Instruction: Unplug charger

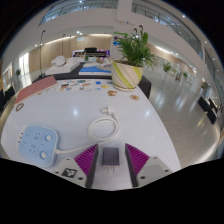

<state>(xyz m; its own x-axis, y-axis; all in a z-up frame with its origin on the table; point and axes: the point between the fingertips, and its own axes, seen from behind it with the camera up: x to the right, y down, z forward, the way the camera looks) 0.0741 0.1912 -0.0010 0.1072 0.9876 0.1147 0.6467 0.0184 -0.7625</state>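
A white power strip (pixel 40 143) lies on the white table (pixel 150 120), to the left of my fingers. The grey charger (pixel 110 157) is out of the strip and sits between my fingers, with its two metal prongs pointing back toward me. Its white cable (pixel 103 126) lies coiled on the table just ahead of the fingers. My gripper (pixel 111 160) is open. A narrow gap shows on each side between the charger and the purple pads (pixel 87 157).
A potted plant (pixel 129 70) in a yellow-white pot stands beyond the cable, near the table's far edge. Small items and papers (pixel 85 86) lie along the far side. More tables and chairs stand in the room behind.
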